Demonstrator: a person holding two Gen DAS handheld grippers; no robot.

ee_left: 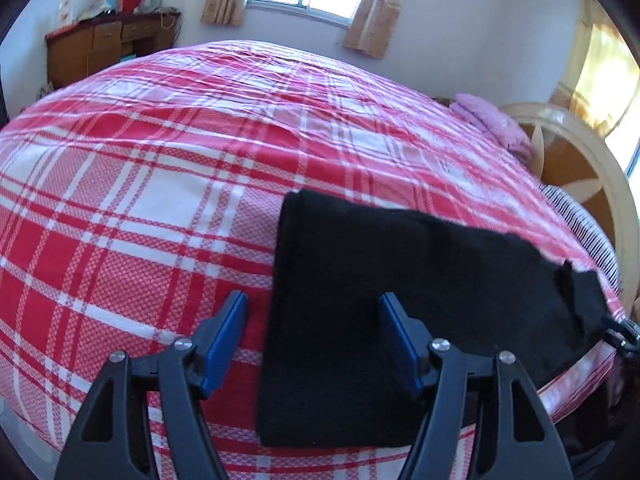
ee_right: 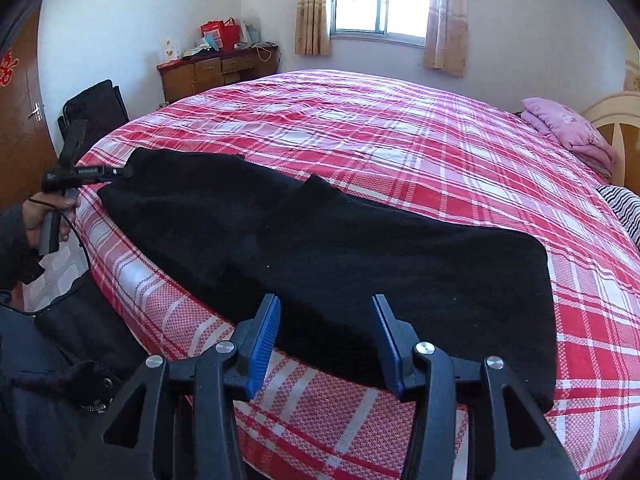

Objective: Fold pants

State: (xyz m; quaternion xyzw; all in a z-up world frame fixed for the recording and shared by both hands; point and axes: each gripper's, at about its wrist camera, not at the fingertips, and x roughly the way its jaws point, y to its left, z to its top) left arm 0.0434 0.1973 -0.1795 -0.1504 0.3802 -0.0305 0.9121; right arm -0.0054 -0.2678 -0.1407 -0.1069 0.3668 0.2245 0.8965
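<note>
Right wrist view: both my left tool point(ee_left: 312, 344) and right tool point(ee_right: 326, 346) gape empty over the pants point(ee_right: 320, 240); grabbing one layer could unravel the fold.

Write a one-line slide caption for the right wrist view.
Open right gripper hovers over black pants spread on a red plaid bedspread.

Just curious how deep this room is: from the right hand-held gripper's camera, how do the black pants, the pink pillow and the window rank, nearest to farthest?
1. Black pants: right ahead of the right hand-held gripper, along the bed's near edge.
2. Pink pillow: far right, by the headboard.
3. Window: back wall, beyond the bed.
</note>
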